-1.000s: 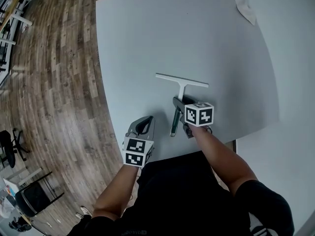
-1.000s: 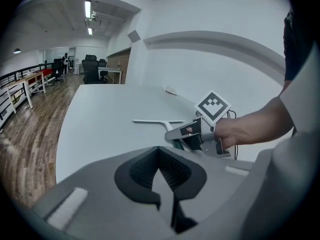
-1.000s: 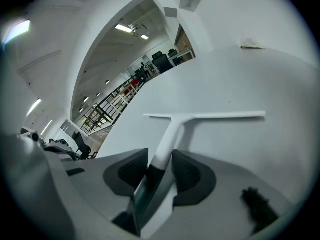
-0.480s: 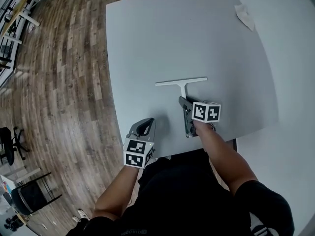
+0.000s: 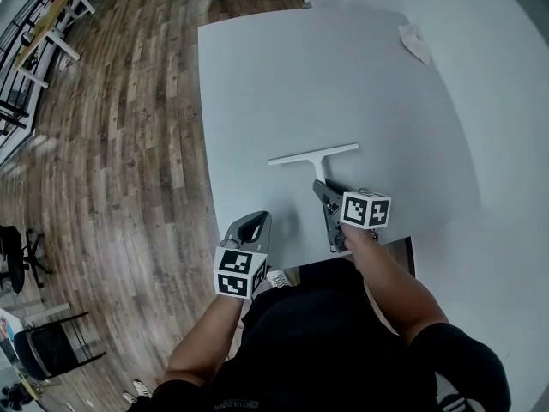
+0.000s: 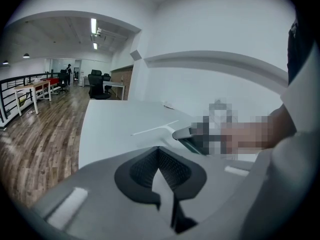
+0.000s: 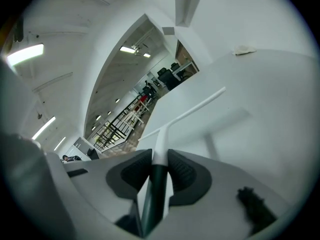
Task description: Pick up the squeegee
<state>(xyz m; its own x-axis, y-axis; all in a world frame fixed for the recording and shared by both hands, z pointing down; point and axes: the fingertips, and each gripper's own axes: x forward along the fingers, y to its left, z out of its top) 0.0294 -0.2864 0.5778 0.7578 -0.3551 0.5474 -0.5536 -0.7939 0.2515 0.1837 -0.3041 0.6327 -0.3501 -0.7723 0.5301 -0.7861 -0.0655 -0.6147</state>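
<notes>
The squeegee (image 5: pixel 313 154) has a long white blade and a dark green handle. My right gripper (image 5: pixel 322 189) is shut on that handle, its jaws having just closed around it, and holds it above the white table (image 5: pixel 326 75). In the right gripper view the handle (image 7: pixel 158 180) runs between the pads (image 7: pixel 131 173) and the blade (image 7: pixel 196 108) casts a shadow on the table. My left gripper (image 5: pixel 250 224) hovers at the table's near edge, shut with nothing in it. In the left gripper view its pads (image 6: pixel 142 168) meet, and the squeegee (image 6: pixel 155 129) shows beyond them.
A crumpled white cloth (image 5: pixel 415 41) lies at the table's far right corner, also in the right gripper view (image 7: pixel 245 49). Wooden floor (image 5: pixel 111 144) lies left of the table. Office chairs and desks stand far off (image 6: pixel 97 79).
My right gripper has closed on the squeegee handle and raised it off the table, the blade tilting. My left gripper has lifted and drawn back toward the table's near edge.
</notes>
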